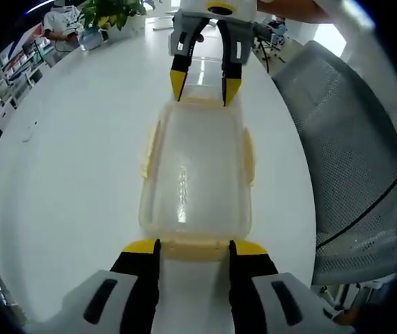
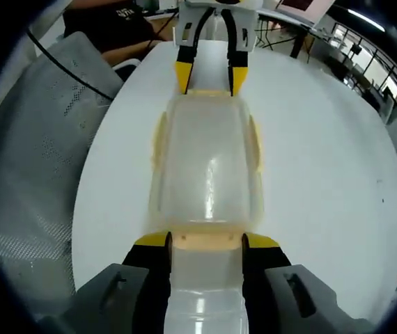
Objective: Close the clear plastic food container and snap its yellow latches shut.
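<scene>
Now, in the left gripper view, my left gripper point(image 1: 193, 248) is bracketing the near yellow latch point(image 1: 193, 249) of the clear container point(image 1: 195, 174) with narrow fingers; the container is lying lidded on the white counter point(image 1: 66, 167).

Across it, my right gripper point(image 1: 204, 89) is meeting the far end.

In the right gripper view, my right gripper point(image 2: 206, 241) is bracketing its own near end, fingers narrow, while the left gripper point(image 2: 211, 78) is facing me beyond the container point(image 2: 207, 167), a mesh chair point(image 2: 38, 139) beside the counter point(image 2: 324, 160).

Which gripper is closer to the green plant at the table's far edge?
Right. The right gripper sits at the container end facing the plant. The left gripper is at the opposite end, with the whole container between it and the plant.
</scene>
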The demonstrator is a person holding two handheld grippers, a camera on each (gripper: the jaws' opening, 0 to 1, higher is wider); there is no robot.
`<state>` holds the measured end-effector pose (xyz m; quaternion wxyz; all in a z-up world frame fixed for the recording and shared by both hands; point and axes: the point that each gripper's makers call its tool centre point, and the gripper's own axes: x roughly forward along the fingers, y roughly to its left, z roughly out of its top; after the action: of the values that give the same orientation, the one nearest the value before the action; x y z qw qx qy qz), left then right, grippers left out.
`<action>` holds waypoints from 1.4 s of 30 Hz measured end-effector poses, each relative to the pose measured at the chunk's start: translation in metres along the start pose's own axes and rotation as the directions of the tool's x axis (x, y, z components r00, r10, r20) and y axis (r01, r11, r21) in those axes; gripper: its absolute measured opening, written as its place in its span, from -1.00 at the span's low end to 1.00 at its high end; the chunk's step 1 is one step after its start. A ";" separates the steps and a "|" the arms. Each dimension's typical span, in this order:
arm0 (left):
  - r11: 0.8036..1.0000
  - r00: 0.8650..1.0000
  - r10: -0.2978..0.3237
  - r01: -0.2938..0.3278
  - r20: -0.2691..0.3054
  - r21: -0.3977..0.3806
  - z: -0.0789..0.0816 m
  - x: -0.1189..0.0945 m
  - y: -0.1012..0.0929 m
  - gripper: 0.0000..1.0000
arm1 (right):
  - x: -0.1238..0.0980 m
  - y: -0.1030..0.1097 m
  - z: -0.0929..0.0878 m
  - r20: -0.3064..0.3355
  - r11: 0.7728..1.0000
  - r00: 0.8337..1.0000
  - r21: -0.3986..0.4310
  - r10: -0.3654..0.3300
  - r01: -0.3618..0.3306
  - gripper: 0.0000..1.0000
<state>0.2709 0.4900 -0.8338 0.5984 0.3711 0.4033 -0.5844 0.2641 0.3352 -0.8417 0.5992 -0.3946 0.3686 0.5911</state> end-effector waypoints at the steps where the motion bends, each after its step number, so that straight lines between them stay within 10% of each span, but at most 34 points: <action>1: 1.000 1.000 -0.001 0.001 -0.002 0.002 0.000 0.000 0.000 -0.32 | 0.000 0.000 0.000 0.000 1.000 1.000 -0.001 0.000 0.000 -0.27; 25: 0.984 0.992 0.096 -0.082 -0.085 0.155 -0.003 0.004 0.004 -0.32 | 0.004 0.000 0.000 -0.002 0.999 1.000 0.032 0.008 -0.008 -0.26; 42: 0.989 0.994 0.095 -0.087 -0.063 0.122 -0.003 0.003 0.006 -0.35 | 0.004 -0.001 0.000 0.004 0.999 1.000 0.035 0.009 -0.010 -0.31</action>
<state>0.2767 0.4921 -0.8386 0.5871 0.4438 0.3706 -0.5666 0.2655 0.3372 -0.8453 0.6040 -0.3810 0.3798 0.5880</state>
